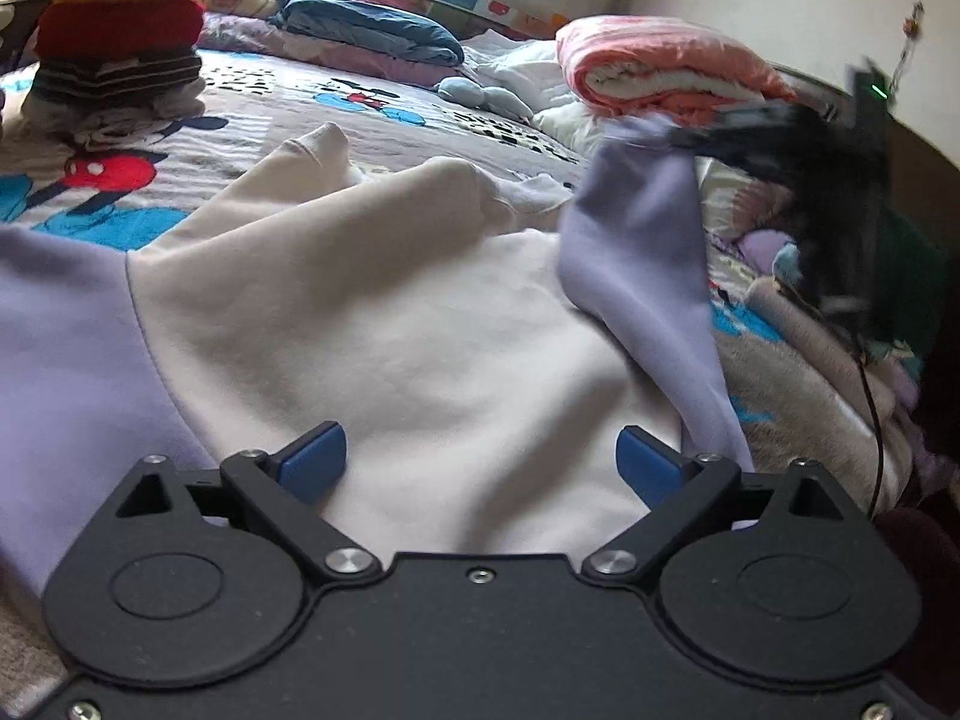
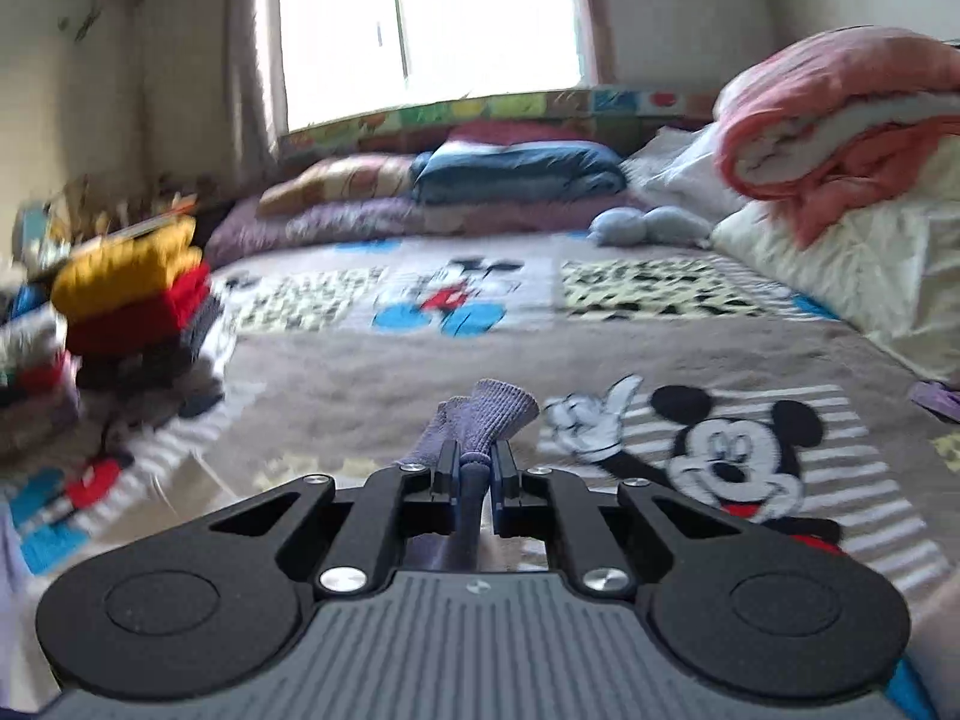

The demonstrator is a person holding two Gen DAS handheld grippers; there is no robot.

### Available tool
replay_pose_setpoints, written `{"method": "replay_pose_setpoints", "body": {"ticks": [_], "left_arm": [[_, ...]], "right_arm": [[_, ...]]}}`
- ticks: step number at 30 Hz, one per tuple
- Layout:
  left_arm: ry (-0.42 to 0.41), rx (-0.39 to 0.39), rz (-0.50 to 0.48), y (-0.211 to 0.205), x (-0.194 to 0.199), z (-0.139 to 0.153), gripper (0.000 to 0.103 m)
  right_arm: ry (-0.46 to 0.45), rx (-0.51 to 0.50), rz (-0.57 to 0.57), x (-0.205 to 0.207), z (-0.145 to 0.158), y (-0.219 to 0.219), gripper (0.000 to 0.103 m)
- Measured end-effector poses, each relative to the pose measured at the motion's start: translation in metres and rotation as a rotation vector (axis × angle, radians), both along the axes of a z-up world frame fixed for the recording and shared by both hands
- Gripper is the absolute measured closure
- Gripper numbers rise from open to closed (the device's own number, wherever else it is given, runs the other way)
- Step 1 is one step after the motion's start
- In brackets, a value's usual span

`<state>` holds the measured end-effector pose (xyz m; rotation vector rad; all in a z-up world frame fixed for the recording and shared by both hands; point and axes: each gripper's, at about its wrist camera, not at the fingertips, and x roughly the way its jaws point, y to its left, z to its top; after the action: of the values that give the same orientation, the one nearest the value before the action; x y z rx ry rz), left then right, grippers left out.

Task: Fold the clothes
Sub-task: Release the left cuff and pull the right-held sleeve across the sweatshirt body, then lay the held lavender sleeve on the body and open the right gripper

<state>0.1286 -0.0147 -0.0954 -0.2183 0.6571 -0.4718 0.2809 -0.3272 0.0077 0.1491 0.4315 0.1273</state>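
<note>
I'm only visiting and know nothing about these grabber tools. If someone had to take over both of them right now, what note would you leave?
Left gripper: open, blue fingers spread, hovering low over the cream body of the cream-and-lilac sweatshirt, gripping nothing.
Right gripper: shut on the sweatshirt's lilac ribbed cuff, sleeve lifted off the cartoon-mouse blanket.
Sweatshirt: spread on the bed, other lilac sleeve lying flat at the left.
Done, it seems: a stack of folded clothes, yellow and red on top, at the far left.
Left: probably lay the lifted sleeve across the body, fold in the other sleeve, fold the body, add to the stack.
</note>
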Motion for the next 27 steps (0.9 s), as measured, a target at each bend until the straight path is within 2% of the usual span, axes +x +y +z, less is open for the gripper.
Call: {"method": "replay_pose_setpoints", "body": {"ticks": [6,11,21,27], "left_arm": [[0.003,-0.006,0.007,0.0,-0.004,0.003,0.006],[-0.004,0.014,0.007,-0.002,-0.008,0.003,0.006],[-0.015,0.049,0.01,-0.006,-0.013,0.002,0.006],[-0.044,0.11,0.004,-0.014,-0.018,0.001,0.006]], "right_arm": [[-0.054,0.093,-0.124,-0.054,0.015,-0.044,0.092],[-0.086,0.148,-0.222,-0.102,0.014,-0.077,0.092],[-0.1,0.238,-0.389,-0.175,-0.011,-0.128,0.092],[-0.059,0.26,-0.422,-0.193,-0.033,-0.144,0.092]]}}
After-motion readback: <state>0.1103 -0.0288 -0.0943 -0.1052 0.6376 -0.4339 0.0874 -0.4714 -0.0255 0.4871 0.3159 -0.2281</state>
